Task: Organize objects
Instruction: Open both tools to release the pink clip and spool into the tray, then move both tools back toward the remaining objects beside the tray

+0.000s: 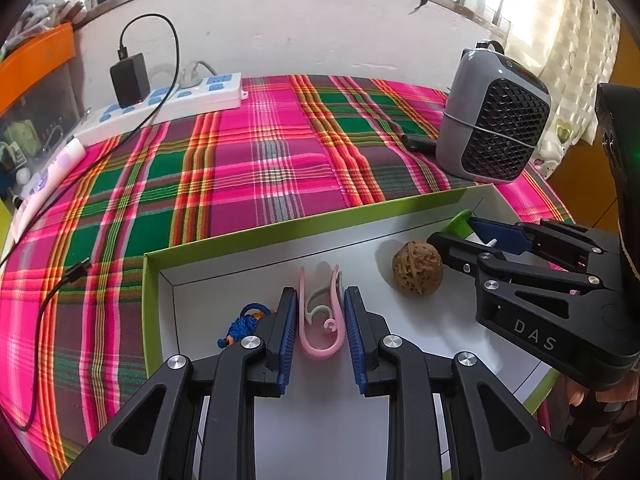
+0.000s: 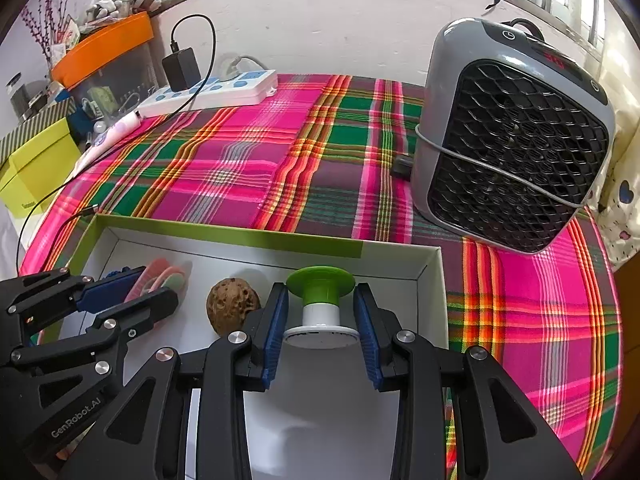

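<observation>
A shallow white box with a green rim (image 1: 280, 236) (image 2: 224, 232) lies on the plaid cloth. In the left wrist view my left gripper (image 1: 320, 320) is in the box, its blue pads on both sides of a pink and grey clip (image 1: 320, 332), touching it. A walnut (image 1: 418, 268) (image 2: 232, 304) lies in the middle of the box. A blue cord knot (image 1: 250, 322) sits by the left finger. My right gripper (image 2: 321, 320) straddles a green and white spool-shaped piece (image 2: 321, 300) with gaps on both sides.
A grey fan heater (image 1: 492, 120) (image 2: 512, 140) stands at the right rear of the table. A white power strip (image 1: 160, 104) (image 2: 212, 92) with a black charger and cable lies at the back left. A yellow-green box (image 2: 36, 168) is off the left edge.
</observation>
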`<state>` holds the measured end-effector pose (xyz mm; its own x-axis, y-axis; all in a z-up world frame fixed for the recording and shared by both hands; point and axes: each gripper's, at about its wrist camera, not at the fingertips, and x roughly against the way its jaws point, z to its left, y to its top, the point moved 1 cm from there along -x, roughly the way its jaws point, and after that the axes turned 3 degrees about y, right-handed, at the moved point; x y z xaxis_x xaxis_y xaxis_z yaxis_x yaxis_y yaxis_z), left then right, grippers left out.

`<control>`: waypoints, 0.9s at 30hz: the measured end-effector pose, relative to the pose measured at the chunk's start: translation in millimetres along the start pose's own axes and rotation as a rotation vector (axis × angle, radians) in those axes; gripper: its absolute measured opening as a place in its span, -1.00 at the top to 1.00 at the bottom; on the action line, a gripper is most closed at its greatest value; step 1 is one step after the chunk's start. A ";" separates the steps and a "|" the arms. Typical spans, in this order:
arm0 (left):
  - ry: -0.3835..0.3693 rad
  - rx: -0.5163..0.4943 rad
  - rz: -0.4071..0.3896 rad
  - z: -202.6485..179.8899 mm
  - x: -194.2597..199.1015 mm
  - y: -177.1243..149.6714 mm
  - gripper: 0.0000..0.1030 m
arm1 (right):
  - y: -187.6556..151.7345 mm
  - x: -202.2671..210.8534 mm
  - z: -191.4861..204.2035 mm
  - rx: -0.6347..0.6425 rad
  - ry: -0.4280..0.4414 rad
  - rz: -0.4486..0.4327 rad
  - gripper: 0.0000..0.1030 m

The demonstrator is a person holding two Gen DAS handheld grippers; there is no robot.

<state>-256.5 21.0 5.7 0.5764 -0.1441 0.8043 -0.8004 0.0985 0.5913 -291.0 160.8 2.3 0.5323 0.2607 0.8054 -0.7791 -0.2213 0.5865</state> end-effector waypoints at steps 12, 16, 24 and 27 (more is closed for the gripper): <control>-0.002 0.008 -0.008 -1.2 6.5 -1.0 0.27 | -1.3 5.9 -3.8 -0.026 -0.009 -0.016 0.21; 0.005 0.008 -0.015 -2.4 10.6 -1.6 0.26 | -3.0 8.9 -4.6 -0.032 -0.012 -0.021 0.20; 0.028 0.000 -0.053 -5.4 28.2 -2.3 0.26 | -5.9 21.8 -5.4 -0.049 -0.006 -0.050 0.20; 0.026 0.004 -0.064 -5.5 34.7 -4.6 0.26 | -8.4 27.9 -5.5 -0.056 0.001 -0.061 0.20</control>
<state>-231.9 21.0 31.3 0.6307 -0.1249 0.7660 -0.7622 0.0863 0.6416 -271.4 175.2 19.4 0.5787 0.2735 0.7683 -0.7626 -0.1524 0.6286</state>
